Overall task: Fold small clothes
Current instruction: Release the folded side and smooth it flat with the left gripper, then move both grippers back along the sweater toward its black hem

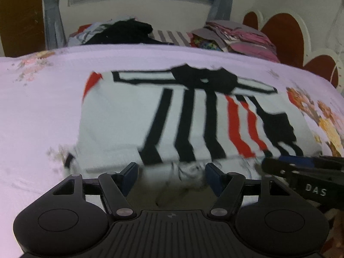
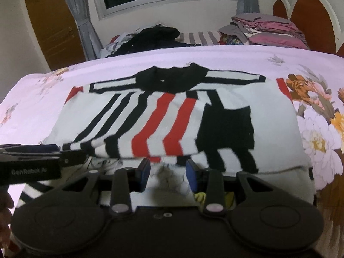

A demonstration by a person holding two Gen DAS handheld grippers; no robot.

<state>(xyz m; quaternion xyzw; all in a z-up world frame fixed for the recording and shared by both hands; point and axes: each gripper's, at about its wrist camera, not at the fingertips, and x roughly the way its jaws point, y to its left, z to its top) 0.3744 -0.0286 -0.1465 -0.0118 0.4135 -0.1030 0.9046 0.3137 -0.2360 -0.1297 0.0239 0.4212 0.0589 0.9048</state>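
Observation:
A white shirt point(image 1: 120, 118) point(image 2: 172, 118) with black and red stripes and a black collar lies flat on the pink floral bed sheet point(image 1: 32, 118) point(image 2: 32, 99), collar at the far side. Its near edge is doubled over. My left gripper point(image 1: 172, 169) is open wide just short of that edge, over crumpled white fabric with a grey print point(image 1: 189, 172); nothing is pinched. My right gripper point(image 2: 167, 169) stands open with a narrower gap at the same edge, pads apart from the cloth. Each gripper shows side-on in the other's view: the right gripper point(image 1: 266, 165) and the left gripper point(image 2: 62, 152).
A heap of dark clothes point(image 1: 124, 32) point(image 2: 154, 34) and a folded pink and grey stack point(image 1: 236, 36) point(image 2: 268, 30) sit at the far side of the bed. A red headboard point(image 1: 283, 36) point(image 2: 311, 21) stands at the right, a wooden cabinet point(image 1: 19, 17) point(image 2: 51, 21) at the left.

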